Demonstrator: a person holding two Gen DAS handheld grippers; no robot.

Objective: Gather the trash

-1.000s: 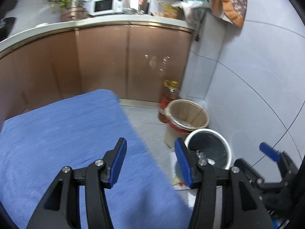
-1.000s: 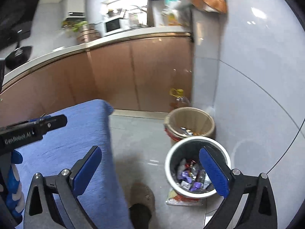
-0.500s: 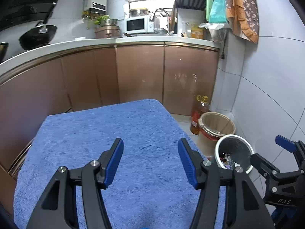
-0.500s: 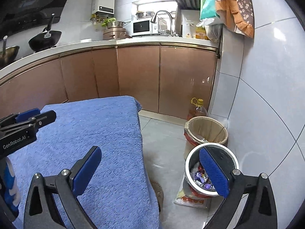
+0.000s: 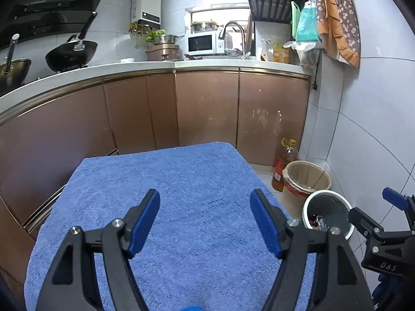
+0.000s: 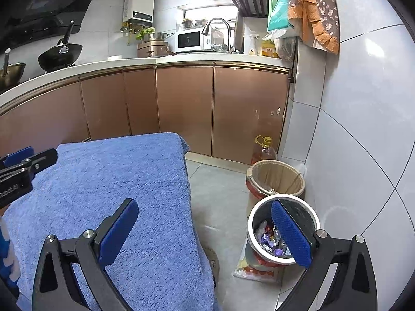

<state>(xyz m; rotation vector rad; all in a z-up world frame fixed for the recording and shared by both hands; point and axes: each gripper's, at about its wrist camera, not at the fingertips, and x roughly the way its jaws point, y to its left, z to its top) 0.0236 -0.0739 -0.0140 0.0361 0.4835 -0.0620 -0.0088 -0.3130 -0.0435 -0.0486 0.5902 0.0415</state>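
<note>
Both hand-held grippers — left (image 5: 205,223), right (image 6: 205,230) — wide open, empty, above blue towel (image 5: 186,181)

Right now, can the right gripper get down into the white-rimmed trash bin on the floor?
Probably yes: the right gripper is open and empty, and the white-rimmed trash bin stands uncovered beside the blue towel-covered table.

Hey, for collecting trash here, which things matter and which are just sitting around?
Part of the job:
white bin holding wrappers
tan bin
left gripper, open, empty
right gripper, open, empty

Just sitting around:
blue towel
oil bottle
wok
microwave
</note>
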